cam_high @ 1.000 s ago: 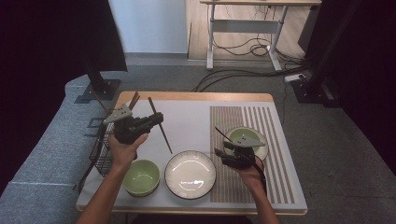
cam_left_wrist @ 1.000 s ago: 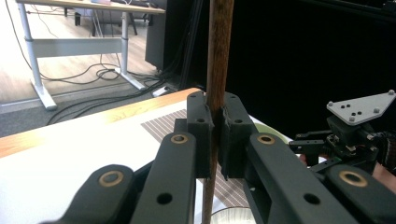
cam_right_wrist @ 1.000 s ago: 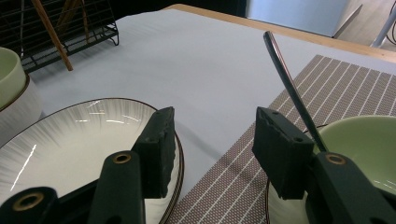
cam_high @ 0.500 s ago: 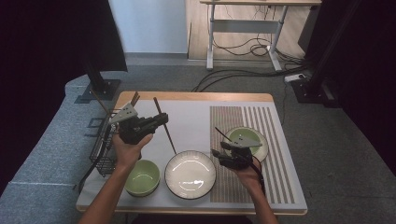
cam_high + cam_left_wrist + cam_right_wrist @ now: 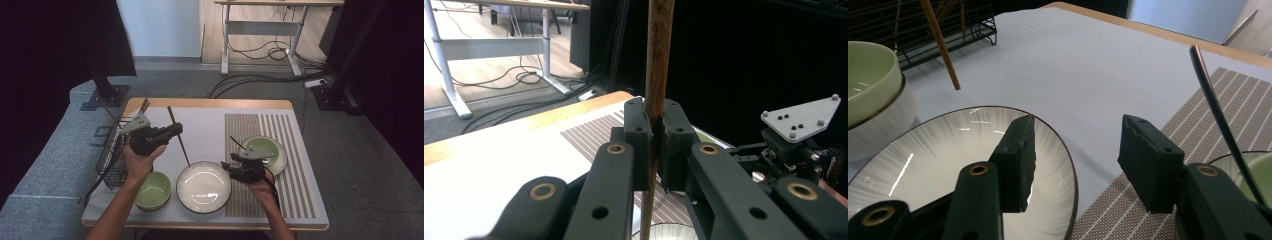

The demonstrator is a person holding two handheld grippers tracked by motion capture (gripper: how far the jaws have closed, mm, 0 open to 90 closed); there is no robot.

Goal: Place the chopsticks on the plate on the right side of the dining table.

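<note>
Fingers [image 5: 672, 145] of the left gripper [image 5: 172, 131] clamp 1 chopstick [image 5: 178, 137]; lower it level, right fingers [image 5: 1020, 162] waiting wide, empty.

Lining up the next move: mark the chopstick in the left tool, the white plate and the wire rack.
chopstick [image 5: 658, 60], left gripper view, shaft above the pads.
white plate [image 5: 203, 186], high view, centre of its bare face.
wire rack [image 5: 111, 156], high view, side wall.

Table [image 5: 210, 104]; white mat [image 5: 210, 135], striped mat [image 5: 280, 130]
</note>
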